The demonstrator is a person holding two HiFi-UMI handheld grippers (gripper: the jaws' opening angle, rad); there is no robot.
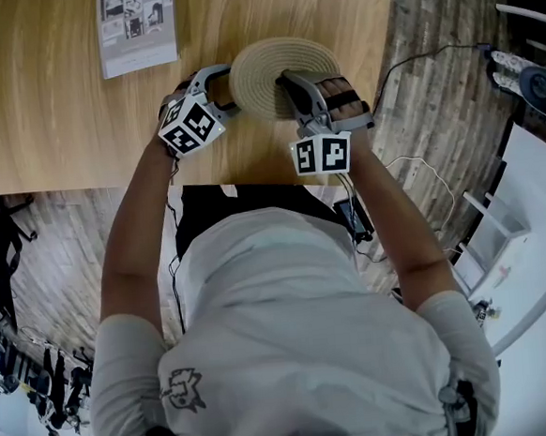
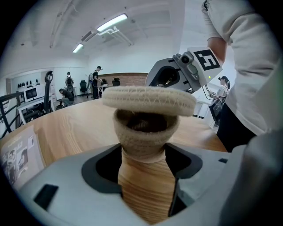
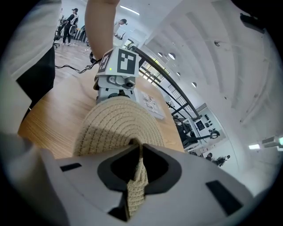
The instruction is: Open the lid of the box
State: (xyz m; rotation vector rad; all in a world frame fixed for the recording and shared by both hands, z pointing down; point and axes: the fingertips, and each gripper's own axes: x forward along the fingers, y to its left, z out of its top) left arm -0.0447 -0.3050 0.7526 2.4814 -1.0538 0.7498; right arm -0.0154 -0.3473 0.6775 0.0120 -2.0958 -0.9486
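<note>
The box is a small woven basket with a flat round woven lid. In the left gripper view the lid hangs tilted just above the basket's open mouth. My left gripper is shut on the basket's lower body, with a jaw on each side. It reaches in at the lid's left edge in the head view. My right gripper is shut on the near rim of the lid, which stands pinched between its pads. From the head view it comes over the lid's right side. The lid hides the basket from above.
The wooden table holds a printed sheet at the far left of the lid. The table's near edge runs just below both grippers. A cable lies on the floor to the right, beside white furniture.
</note>
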